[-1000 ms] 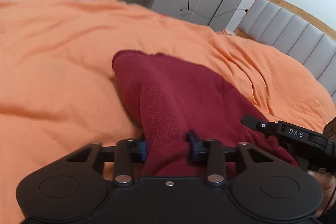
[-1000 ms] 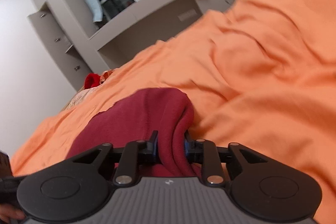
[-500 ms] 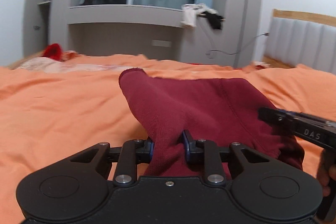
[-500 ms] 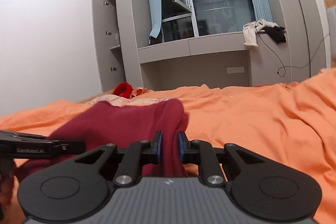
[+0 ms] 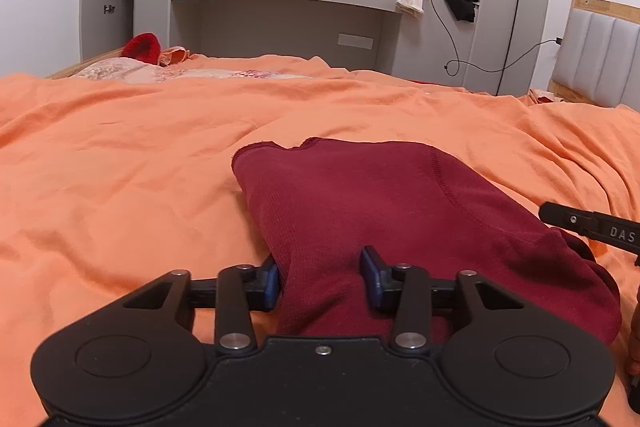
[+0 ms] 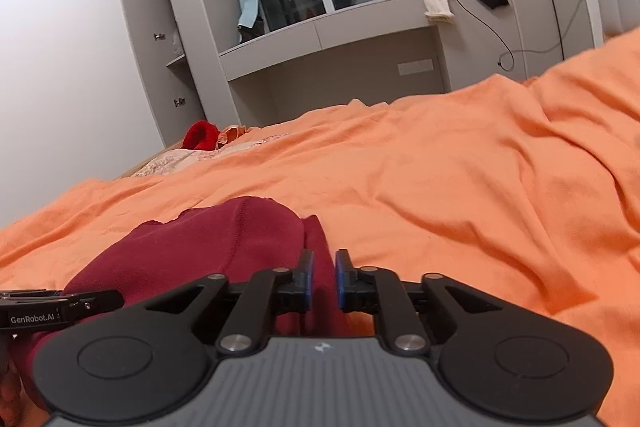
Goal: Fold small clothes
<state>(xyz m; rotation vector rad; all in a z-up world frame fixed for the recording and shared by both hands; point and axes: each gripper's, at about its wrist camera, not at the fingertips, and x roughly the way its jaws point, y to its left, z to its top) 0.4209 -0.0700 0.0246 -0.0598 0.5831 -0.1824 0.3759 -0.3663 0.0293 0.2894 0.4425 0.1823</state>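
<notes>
One maroon knit garment [image 5: 360, 203], folded over, laid on orange bedsheet [image 5: 120, 163], near-centre of bed. Left hand-held gripper [image 5: 320, 277]: jaws opening, garment's near edge between blue pads [image 5: 271, 285], cloth touched by left pad, right pad apart. Right hand-held gripper [image 6: 322, 281]: jaws opening, a fold of garment's right edge seen between pads, grip not clear. Red item [image 5: 142, 47] noted at bed's far-left corner, well apart from garment.
</notes>
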